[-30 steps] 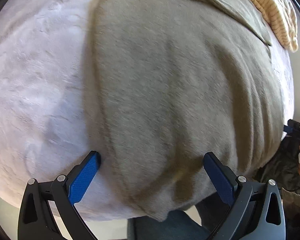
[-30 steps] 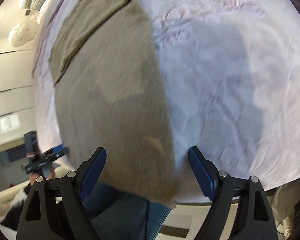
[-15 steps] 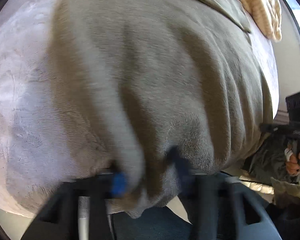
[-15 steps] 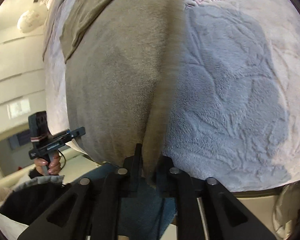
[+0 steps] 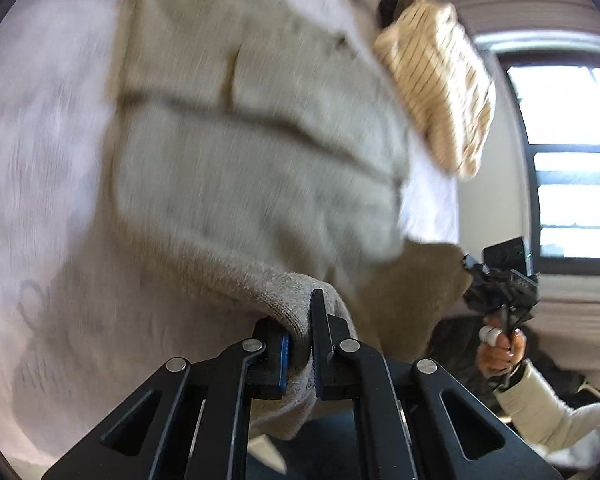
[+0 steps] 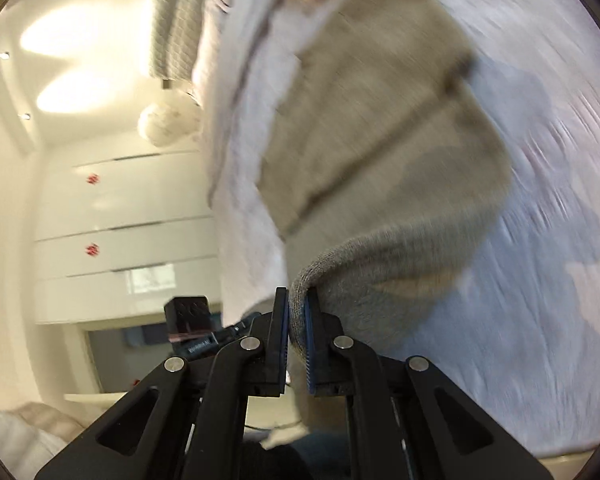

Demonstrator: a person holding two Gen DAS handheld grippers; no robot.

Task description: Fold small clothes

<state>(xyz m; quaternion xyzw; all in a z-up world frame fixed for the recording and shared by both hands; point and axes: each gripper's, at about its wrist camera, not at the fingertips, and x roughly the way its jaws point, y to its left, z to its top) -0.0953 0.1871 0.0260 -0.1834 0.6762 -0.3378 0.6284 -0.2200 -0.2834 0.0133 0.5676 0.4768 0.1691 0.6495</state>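
Pale fleece blanket (image 5: 40, 160) covers the bed. Grey sweater (image 5: 240, 184) lies on it, near edge raised. Left claw (image 5: 300, 344) clamped on the sweater's hem; right claw (image 6: 298, 332) likewise clamped. Striped garment (image 5: 440, 92) beyond the sweater.

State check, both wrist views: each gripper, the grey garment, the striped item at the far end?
left gripper: shut on grey garment's near hem
right gripper: shut on grey garment's near hem
grey garment: near hem lifted off the blanket, far part lying flat, a crosswise crease showing
striped cloth: bunched at the far end, untouched
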